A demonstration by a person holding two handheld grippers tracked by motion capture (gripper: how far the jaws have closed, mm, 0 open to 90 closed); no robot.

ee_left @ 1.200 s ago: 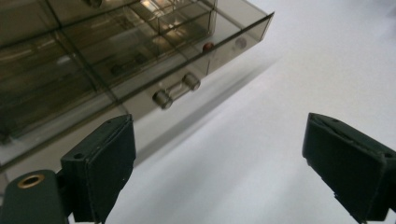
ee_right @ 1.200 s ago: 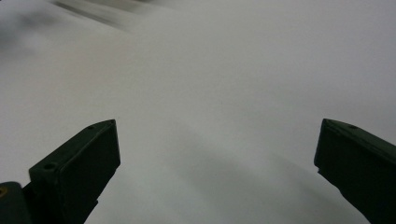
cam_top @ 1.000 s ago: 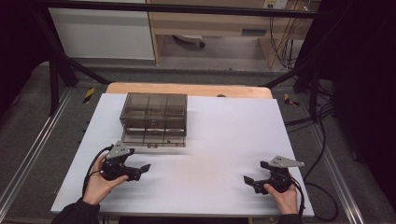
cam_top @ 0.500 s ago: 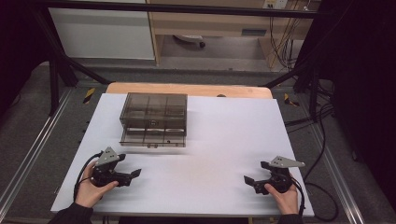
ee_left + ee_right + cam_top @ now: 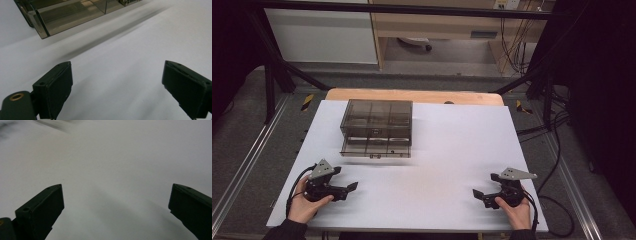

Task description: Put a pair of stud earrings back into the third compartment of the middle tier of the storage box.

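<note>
- Here, the smoky transparent drawer box (image 5: 377, 127) stands on the far left part of the white table (image 5: 452, 150), near its back edge; I see its top divided into compartments and its lowest drawer drawn slightly toward me.
- In the left gripper view, a corner of the drawer box (image 5: 62, 15) lies at the top, well apart from the jaws, with bare table between.
- My left gripper (image 5: 349, 187) sits near the front left corner of the table, held in the left hand (image 5: 304, 202), well apart from the drawer box and in front of it; its tips point toward the table's middle.
- In its own view, the left gripper (image 5: 116, 92) has its jaws wide apart, with nothing between them but the white surface.
- My right gripper (image 5: 477, 194) rests near the front right corner, held in the right hand (image 5: 514, 210), tips pointing toward the left gripper.
- In its own view, the right gripper (image 5: 116, 211) likewise shows its jaws spread wide, empty, above bare table.
- A wooden board (image 5: 412, 95) edges the table at the back; a black cable (image 5: 294, 182) loops from the left gripper beside the hand.
</note>
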